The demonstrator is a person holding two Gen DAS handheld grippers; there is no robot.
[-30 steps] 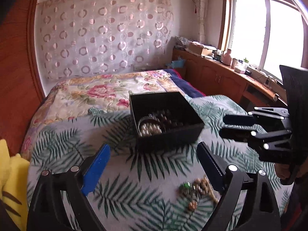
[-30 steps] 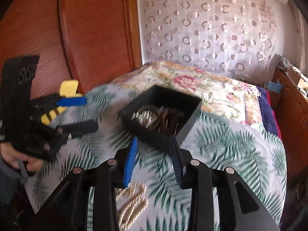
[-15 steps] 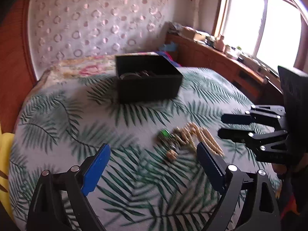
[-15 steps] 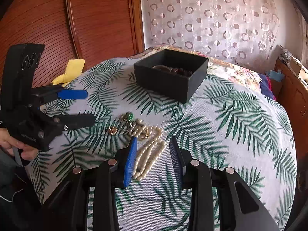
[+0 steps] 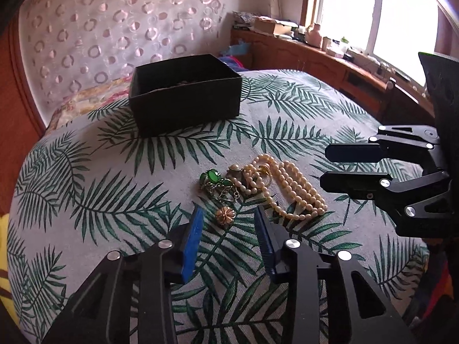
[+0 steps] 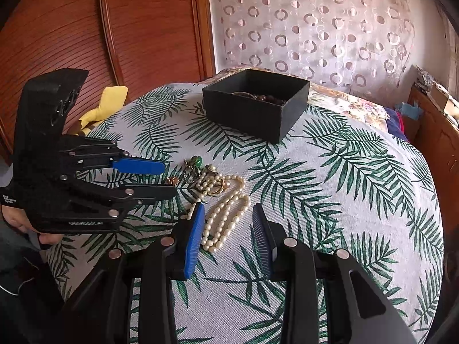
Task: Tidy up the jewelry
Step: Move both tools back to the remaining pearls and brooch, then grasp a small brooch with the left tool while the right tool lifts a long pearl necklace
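Since 0.5 s ago left tongs [image 5: 228, 223] narrow, advance; gold flower earring [image 5: 225, 215] dead ahead between tips, ungripped. Right tongs [image 6: 228, 218] apart over pearl strand [image 6: 226, 215]; strand's long axis runs forward.

Both wrist cameras look low and close across the bed [image 5: 287, 109], sharing the jewelry pile [image 5: 258, 185] and box [image 6: 255, 103].

The pearl necklace [image 5: 289, 189] looks glossy and cream, its beads smooth. The green-stone brooch [image 5: 213, 178] shines like polished glass in dull metal. The black box [image 5: 183, 94] looks like matt card. The palm-leaf bedspread [image 6: 330, 189] is coarse woven cloth. Behind it, the ribbed wooden headboard [image 6: 114, 28] has a satin sheen.
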